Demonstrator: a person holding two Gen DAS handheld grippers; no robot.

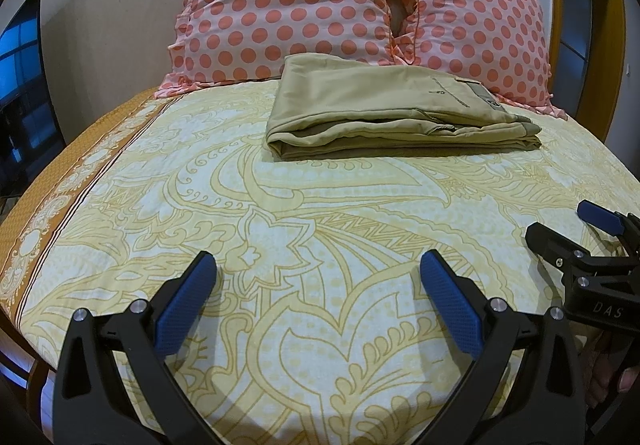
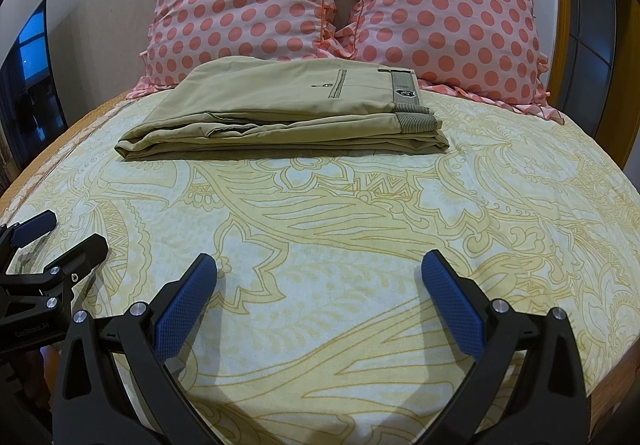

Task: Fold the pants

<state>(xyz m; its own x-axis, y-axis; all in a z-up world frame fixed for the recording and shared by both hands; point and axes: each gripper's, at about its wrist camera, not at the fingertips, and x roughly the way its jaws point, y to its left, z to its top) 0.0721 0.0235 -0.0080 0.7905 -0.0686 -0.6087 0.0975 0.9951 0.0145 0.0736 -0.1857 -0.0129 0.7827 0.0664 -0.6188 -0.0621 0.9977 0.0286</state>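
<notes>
Both wrist views checked. The khaki cotton pants (image 1: 396,109) lie at the far end of the bed, on the yellow-and-white paisley bedsheet (image 1: 304,229), just in front of two pink pillows with coral polka dots (image 1: 288,1). They sit as a flat rectangular stack of several layers, fold edge to the left, striped waistband and back pocket to the right; the right wrist view shows the waistband ends lined up one over the other (image 2: 414,113).

My left gripper (image 1: 318,269) hangs over the near part of the sheet, blue-padded jaws spread wide, nothing between them. My right gripper (image 2: 319,269) is the same: wide apart, empty, near edge of the bed. Each one shows at the edge of the other's view, side by side and well apart from the pants.

Judgement: folding looks complete. Stack is compact, edges roughly square, no leg trailing out. Near-side layers are slightly uneven at the left corner; a light tidy-up could be the only thing left. Otherwise I would call the task finished.
</notes>
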